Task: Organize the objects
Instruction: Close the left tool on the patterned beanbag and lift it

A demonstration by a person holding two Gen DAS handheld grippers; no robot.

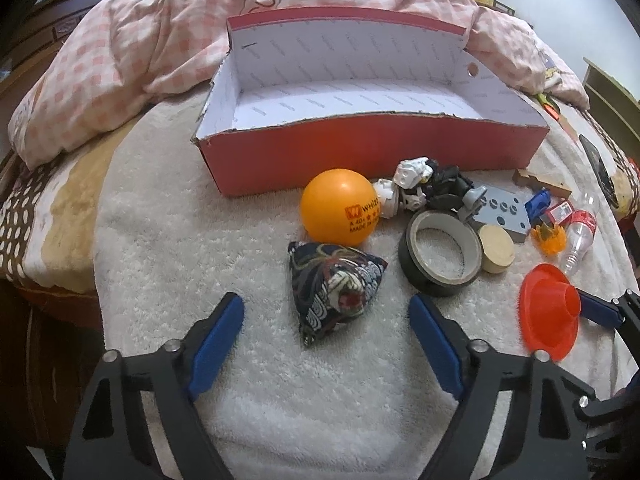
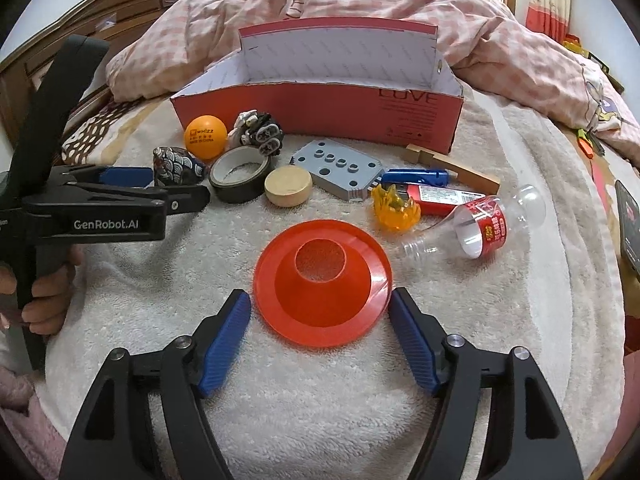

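A dark patterned beanbag (image 1: 334, 292) lies on the white towel (image 1: 180, 248), in the gap of my left gripper (image 1: 326, 308). The jaws stand open and neither blue pad touches it. In the right wrist view an orange-red cone (image 2: 320, 284) sits upright between the pads of my right gripper (image 2: 320, 299), which is open with the pads beside the cone's rim. Behind stands the empty red box (image 1: 360, 152) (image 2: 320, 108). The left gripper (image 2: 176, 186) shows at the left there, held by a hand (image 2: 48, 296).
In front of the box lie an orange ball (image 1: 340, 212), a robot toy (image 1: 424, 186), a black tape roll (image 1: 412, 264), a wooden disc (image 1: 496, 248), a grey studded plate (image 2: 340, 172), an orange flame piece (image 2: 396, 208) and a clear bottle (image 2: 480, 224). A pink checked quilt (image 1: 160, 40) is heaped behind.
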